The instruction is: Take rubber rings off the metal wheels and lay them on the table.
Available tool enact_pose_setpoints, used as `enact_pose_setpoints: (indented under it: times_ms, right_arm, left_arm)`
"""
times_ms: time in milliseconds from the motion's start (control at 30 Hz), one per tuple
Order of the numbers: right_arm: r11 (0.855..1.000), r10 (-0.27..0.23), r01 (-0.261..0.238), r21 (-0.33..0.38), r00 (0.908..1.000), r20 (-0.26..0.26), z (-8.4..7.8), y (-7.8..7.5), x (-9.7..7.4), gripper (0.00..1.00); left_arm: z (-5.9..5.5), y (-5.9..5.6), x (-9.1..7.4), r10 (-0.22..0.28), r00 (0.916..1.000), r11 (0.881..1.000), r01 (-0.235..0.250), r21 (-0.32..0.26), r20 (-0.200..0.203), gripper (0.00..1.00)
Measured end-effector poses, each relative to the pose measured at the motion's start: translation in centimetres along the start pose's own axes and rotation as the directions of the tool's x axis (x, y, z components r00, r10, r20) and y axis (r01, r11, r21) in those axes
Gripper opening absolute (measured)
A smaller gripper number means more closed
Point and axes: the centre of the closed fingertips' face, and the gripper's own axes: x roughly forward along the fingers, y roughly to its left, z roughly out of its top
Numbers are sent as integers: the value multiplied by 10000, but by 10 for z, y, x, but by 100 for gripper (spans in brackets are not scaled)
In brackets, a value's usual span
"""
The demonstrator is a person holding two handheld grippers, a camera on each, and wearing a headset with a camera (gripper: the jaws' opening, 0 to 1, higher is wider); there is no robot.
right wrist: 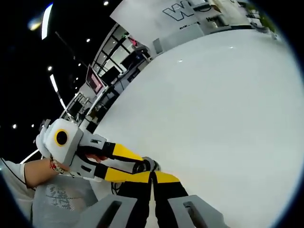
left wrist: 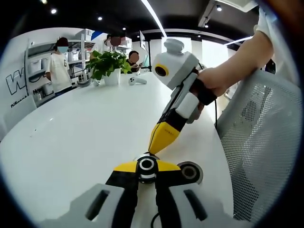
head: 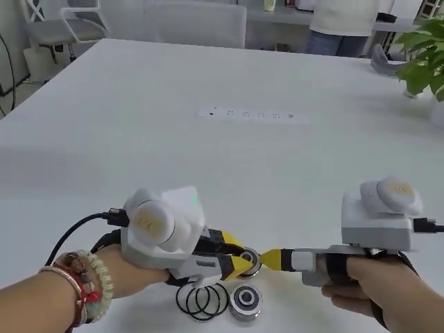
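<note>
White rounded housing, black frame and yellow jaws on left hand-held gripper [head: 244, 264]; black cable [head: 76, 232] off its back. Same white housing and yellow jaws on right hand-held gripper [head: 269, 260]; black strap [head: 336, 268] across hand. Red and pale green bead bracelets [head: 87, 281] at left wrist.

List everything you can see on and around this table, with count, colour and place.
Metal wheels: two, silver; held wheel between the jaws of the left gripper, loose wheel lying on the table near the person.
Rubber rings: about three, black, overlapping on the table beside the loose wheel.
Table: one, white.
Socket panel: one, white, mid-table.
Plant: one, green, far right.
Chair: one, white, beyond the far left corner.
Bystander: one, white top, beyond the table.
Left gripper: white body, yellow-black jaws, shut on the held wheel.
Right gripper: white body, yellow tip, shut, tip against the held wheel.
</note>
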Motion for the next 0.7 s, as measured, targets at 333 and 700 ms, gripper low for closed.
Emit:
enact_pose_setpoints:
  times_ms: [333, 700]
  right_arm:
    - [10000, 72, -72, -41, 9999, 78, 1, 0, 0, 0]
    - [9997, 170, -174, 187, 9997, 177, 2, 3, 0, 0]
  left_arm:
    - [0, 0, 0, 38, 10000, 10000, -38, -30, 10, 7]
    - [0, 0, 0, 101, 9999, 9998, -101, -158, 10, 7]
